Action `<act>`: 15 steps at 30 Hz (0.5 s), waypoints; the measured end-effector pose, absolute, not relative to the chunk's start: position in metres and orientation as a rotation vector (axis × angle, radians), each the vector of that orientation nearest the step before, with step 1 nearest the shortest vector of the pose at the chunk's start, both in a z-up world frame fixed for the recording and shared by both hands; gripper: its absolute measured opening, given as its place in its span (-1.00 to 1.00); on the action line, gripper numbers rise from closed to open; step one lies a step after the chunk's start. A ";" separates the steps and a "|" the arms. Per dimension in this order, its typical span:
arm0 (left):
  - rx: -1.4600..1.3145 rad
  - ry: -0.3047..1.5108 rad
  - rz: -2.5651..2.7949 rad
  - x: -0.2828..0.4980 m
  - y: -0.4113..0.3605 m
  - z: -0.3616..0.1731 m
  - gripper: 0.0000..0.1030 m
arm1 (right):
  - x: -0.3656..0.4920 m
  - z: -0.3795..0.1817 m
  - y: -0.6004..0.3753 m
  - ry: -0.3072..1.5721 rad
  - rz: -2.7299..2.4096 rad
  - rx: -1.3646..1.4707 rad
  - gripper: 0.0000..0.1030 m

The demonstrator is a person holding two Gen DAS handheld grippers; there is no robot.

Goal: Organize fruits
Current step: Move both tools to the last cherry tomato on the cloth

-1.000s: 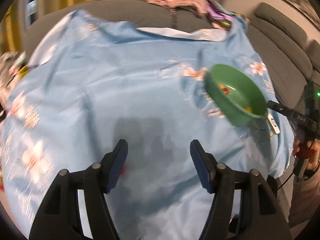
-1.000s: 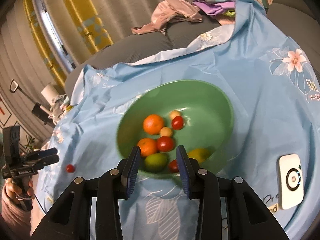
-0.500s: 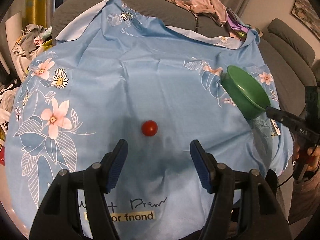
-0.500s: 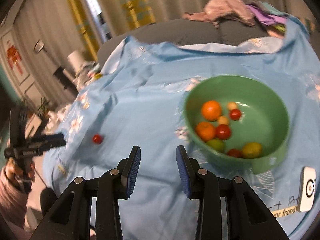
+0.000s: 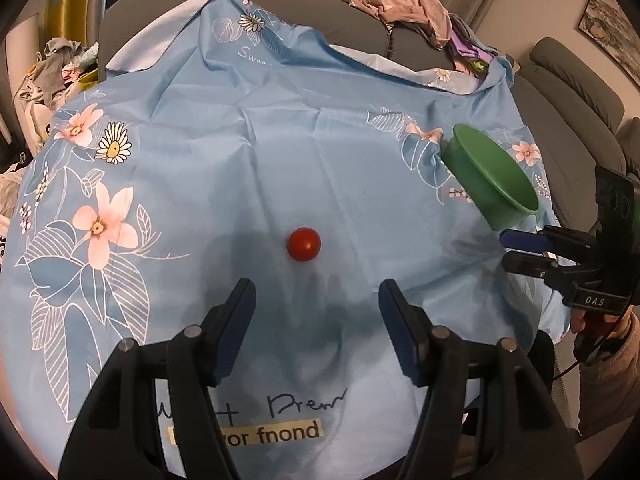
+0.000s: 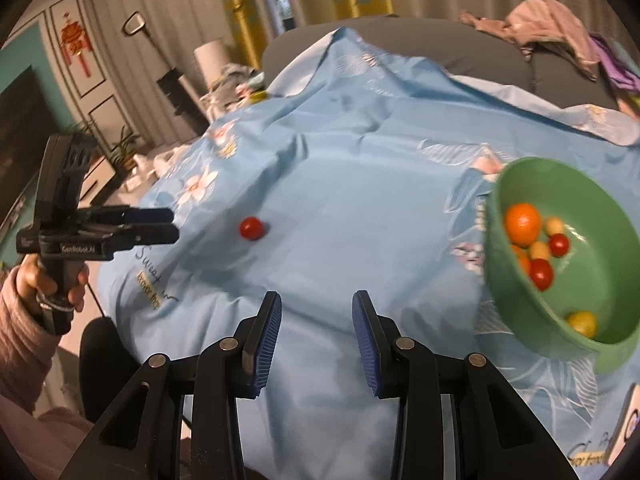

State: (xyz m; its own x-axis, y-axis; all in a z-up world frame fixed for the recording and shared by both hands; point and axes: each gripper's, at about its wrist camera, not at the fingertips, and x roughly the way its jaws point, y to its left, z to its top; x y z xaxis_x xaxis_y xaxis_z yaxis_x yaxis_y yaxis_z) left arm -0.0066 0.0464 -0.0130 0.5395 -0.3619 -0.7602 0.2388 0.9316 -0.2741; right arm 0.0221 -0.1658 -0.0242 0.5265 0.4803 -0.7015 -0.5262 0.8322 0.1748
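A small red tomato [image 5: 303, 244] lies alone on the blue flowered cloth [image 5: 200, 184]. It also shows in the right wrist view [image 6: 251, 228]. My left gripper [image 5: 316, 304] is open and empty, just short of the tomato. A green bowl [image 6: 600, 332] at the right holds oranges, red tomatoes and yellow fruit; in the left wrist view the bowl [image 5: 486, 184] shows side on. My right gripper [image 6: 316, 320] is open and empty, left of the bowl and above the cloth. It also shows in the left wrist view [image 5: 516, 250].
The cloth covers a grey sofa [image 5: 568, 128]. Crumpled clothes [image 5: 412, 12] lie on the sofa back. More clothes [image 5: 52, 68] are piled at the far left. A white device [image 6: 629, 428] lies on the cloth at the lower right.
The right gripper has swung left, away from the bowl, which now sits at its right edge. The left gripper has come closer to the tomato.
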 end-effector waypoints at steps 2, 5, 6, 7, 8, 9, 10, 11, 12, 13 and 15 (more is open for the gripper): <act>-0.124 0.938 -0.364 -0.006 0.045 -0.015 0.21 | 0.024 -0.028 -0.156 0.823 0.633 -0.084 -0.28; -0.105 0.933 -0.382 -0.001 0.046 -0.018 0.12 | 0.029 -0.032 -0.141 0.813 0.685 -0.124 -0.28; -0.100 0.933 -0.389 0.000 0.046 -0.020 0.07 | 0.031 -0.032 -0.137 0.810 0.698 -0.136 -0.28; -0.088 0.935 -0.398 0.003 0.046 -0.021 0.02 | 0.033 -0.033 -0.130 0.803 0.715 -0.156 -0.28; -0.078 0.937 -0.404 0.005 0.045 -0.022 0.00 | 0.036 -0.034 -0.124 0.796 0.733 -0.178 -0.28; -0.064 0.938 -0.408 0.007 0.045 -0.024 -0.07 | 0.038 -0.035 -0.120 0.792 0.745 -0.192 -0.28; -0.045 0.943 -0.409 0.010 0.045 -0.025 -0.09 | 0.042 -0.035 -0.115 0.791 0.757 -0.207 -0.28; -0.029 0.951 -0.416 0.013 0.044 -0.027 -0.10 | 0.046 -0.036 -0.108 0.795 0.775 -0.227 -0.28; -0.013 0.957 -0.424 0.016 0.043 -0.028 -0.15 | 0.049 -0.036 -0.104 0.796 0.791 -0.237 -0.28; 0.013 0.963 -0.436 0.019 0.041 -0.030 -0.22 | 0.053 -0.036 -0.099 0.794 0.816 -0.252 -0.28; 0.061 0.959 -0.460 0.021 0.036 -0.030 -0.30 | 0.061 -0.038 -0.092 0.800 0.855 -0.271 -0.28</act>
